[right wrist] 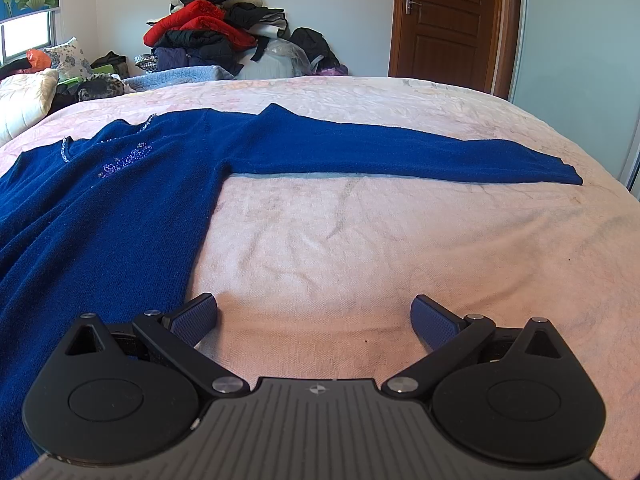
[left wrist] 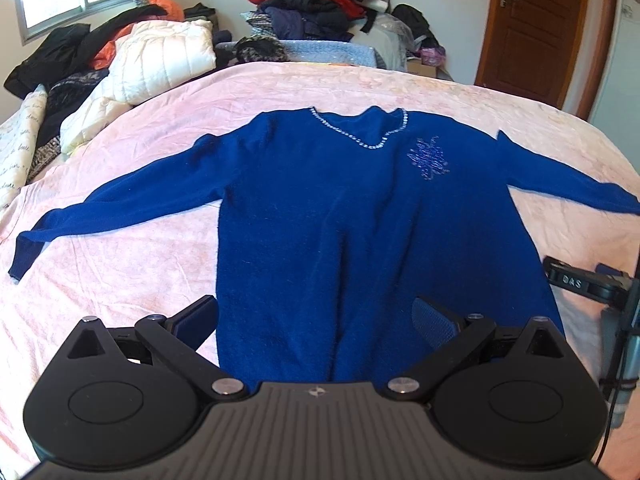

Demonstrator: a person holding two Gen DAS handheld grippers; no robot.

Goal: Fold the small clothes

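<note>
The left tool hangs with its fingers spread wide over the hem of a blue sweater, pinching nothing. The right tool is likewise spread, over bare pink bedspread, with the sweater's side edge just beside its finger at 9 o'clock. The sweater lies flat on the bed, sleeves outstretched, neckline at 12 o'clock. A clothes pile sits beyond.

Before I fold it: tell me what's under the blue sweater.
The blue knitted long-sleeved sweater lies spread flat on a pale pink crumpled bedsheet, which shows all around it. Whatever lies beneath the body and sleeves is covered and cannot be seen.
</note>
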